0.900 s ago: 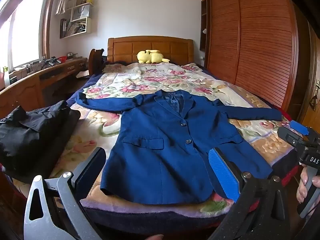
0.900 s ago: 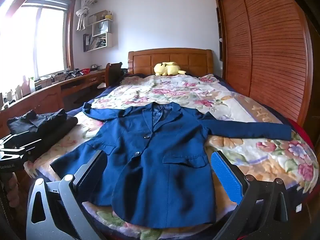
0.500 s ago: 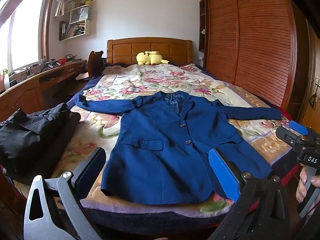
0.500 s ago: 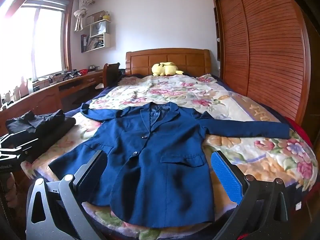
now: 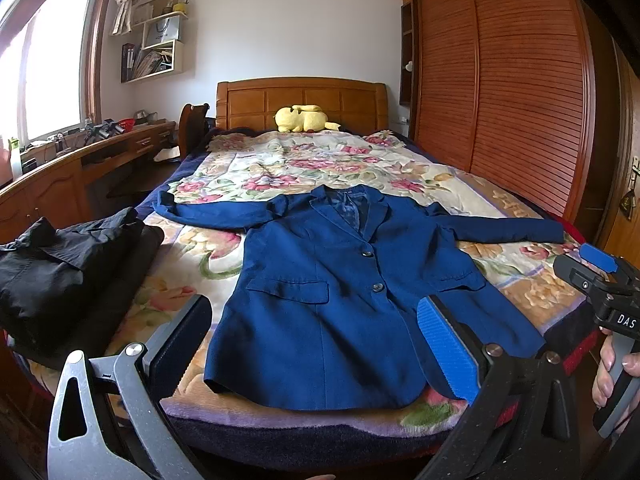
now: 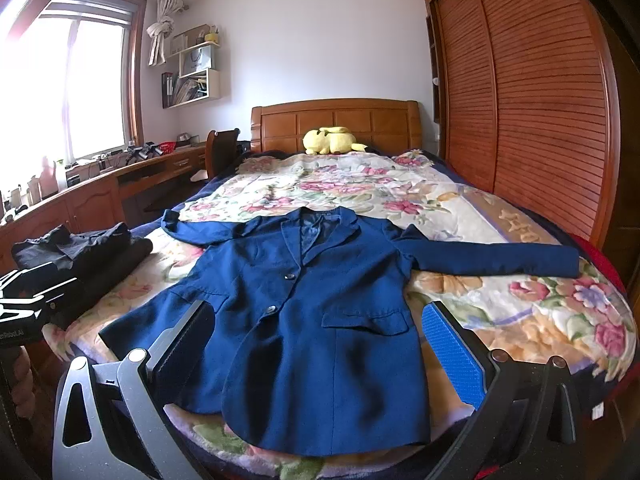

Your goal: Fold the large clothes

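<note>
A wide bed (image 5: 472,184) with a flowered blanket fills the middle of the room, its wooden headboard (image 5: 302,100) against the far wall and a slatted wooden wardrobe (image 5: 520,92) along its right side. Spread flat on the near half of the bed lies a dark blue jacket (image 5: 340,300), front side up, buttoned with two dark buttons, lapels open at the collar, a flap pocket on each side and both sleeves stretched straight out to left and right; its hem reaches almost to the foot edge of the bed. At the left corner of the bed sits a pile of black clothes (image 5: 60,272), loosely folded, beside the jacket's left sleeve but apart from it. A long wooden desk (image 5: 80,160) runs under the window, its top crowded with small things too blurred to name, and wall shelves (image 5: 156,52) above hold books, papers and a bag. A yellow soft toy (image 5: 304,119) rests at the headboard. The left gripper (image 5: 316,340) hovers over the foot of the bed with its jaws wide apart and nothing between them; the right gripper (image 6: 316,344) hangs likewise, jaws wide apart and holding nothing, and shows again at the right edge of the left view, gripped by a hand (image 5: 612,368) that is partly cut off
</note>
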Motion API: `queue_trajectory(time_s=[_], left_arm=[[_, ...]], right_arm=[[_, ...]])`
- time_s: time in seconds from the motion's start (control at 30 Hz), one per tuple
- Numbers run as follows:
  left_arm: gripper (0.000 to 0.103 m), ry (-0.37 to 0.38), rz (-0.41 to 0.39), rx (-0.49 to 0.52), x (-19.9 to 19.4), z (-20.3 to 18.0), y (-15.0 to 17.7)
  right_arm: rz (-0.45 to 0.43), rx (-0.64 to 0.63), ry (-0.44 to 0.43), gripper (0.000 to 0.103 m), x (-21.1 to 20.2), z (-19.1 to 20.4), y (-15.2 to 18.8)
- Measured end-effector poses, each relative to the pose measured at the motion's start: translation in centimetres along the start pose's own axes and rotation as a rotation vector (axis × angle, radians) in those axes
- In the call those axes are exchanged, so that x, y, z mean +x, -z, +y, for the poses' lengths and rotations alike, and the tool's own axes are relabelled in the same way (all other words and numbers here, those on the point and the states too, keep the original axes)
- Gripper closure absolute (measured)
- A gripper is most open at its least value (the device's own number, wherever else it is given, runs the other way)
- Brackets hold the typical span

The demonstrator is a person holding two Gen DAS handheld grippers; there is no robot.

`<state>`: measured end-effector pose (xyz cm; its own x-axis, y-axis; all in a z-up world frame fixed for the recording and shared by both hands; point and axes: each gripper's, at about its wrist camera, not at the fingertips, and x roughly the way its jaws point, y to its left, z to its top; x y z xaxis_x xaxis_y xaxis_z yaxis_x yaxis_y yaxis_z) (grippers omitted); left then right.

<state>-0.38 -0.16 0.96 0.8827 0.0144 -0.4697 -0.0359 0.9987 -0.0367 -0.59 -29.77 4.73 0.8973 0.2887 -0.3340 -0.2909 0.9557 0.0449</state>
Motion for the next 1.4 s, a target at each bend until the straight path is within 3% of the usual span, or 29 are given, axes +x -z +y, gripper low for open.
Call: queue_trajectory(time_s=[1.4], left_arm=[[0.0,0.001,-0.015,-0.006,-0.54,0.11,0.06]], right_arm=[[-0.011,-0.003,-0.002,0.0,-0.14,0.33,0.05]])
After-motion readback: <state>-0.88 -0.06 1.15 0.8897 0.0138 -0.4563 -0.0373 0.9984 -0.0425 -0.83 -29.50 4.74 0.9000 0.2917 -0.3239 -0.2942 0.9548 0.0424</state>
